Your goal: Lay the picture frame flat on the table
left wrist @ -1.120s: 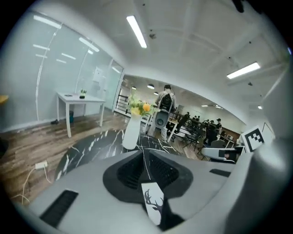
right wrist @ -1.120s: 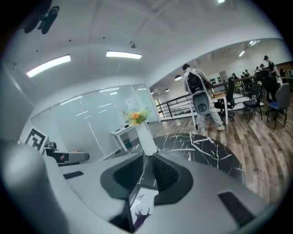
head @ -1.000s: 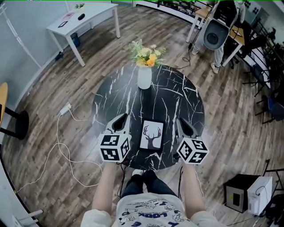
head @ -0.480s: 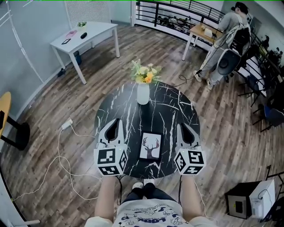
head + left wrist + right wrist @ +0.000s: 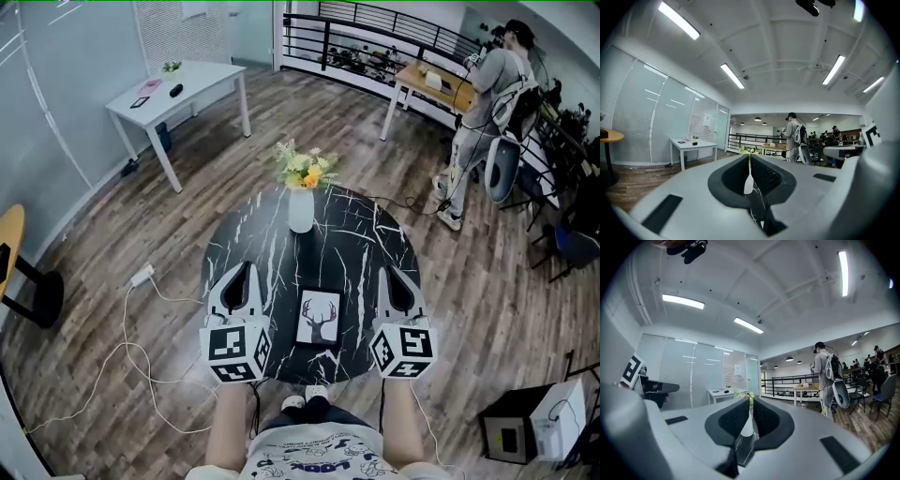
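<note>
Left gripper (image 5: 242, 274): jaws clenched, empty. Right gripper (image 5: 390, 276): jaws have just been closing to a narrow slit, nothing between them. The picture frame (image 5: 319, 319) lies flat between both grippers, at the 6 o'clock edge of the round table (image 5: 375, 234). A flower vase (image 5: 300, 208) stands at 12 o'clock from the frame, well apart.
</note>
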Motion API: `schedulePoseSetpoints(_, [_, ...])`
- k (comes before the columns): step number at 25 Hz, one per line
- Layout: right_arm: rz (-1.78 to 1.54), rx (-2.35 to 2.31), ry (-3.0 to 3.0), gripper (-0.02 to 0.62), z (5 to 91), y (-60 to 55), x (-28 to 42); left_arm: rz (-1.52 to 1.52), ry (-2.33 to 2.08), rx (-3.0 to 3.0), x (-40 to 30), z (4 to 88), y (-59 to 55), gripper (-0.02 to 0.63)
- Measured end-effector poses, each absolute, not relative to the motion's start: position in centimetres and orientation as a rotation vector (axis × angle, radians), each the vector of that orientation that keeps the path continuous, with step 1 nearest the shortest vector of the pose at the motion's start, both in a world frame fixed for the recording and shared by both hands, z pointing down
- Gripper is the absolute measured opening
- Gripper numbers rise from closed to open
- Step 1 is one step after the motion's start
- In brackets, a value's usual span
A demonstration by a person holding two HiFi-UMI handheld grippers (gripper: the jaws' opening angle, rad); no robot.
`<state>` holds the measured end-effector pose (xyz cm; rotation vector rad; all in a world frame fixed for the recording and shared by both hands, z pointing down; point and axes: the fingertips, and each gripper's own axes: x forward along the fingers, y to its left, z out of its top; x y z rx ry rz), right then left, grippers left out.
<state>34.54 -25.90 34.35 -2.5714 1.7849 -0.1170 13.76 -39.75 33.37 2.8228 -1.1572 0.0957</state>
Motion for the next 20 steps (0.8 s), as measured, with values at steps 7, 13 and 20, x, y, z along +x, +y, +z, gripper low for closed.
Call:
schedulePoseSetpoints(7, [-0.088,-2.565,1.786,0.037,33.6,-25.9,34.1,0.089,-1.157,2.827,13.6,33.0,-39.6,0.032])
schedulePoseSetpoints(13, [-0.078,-2.567,1.795,0.035,33.4,-26.0,34.1,0.087,-1.162,2.828,13.6,32.8,-39.6,0.032])
schedulePoseSetpoints(20, [-0.061,-2.579,1.801,0.035,33.3,-25.9,34.2,0.09,-1.158,2.842,13.9,32.6,-39.3,0.032])
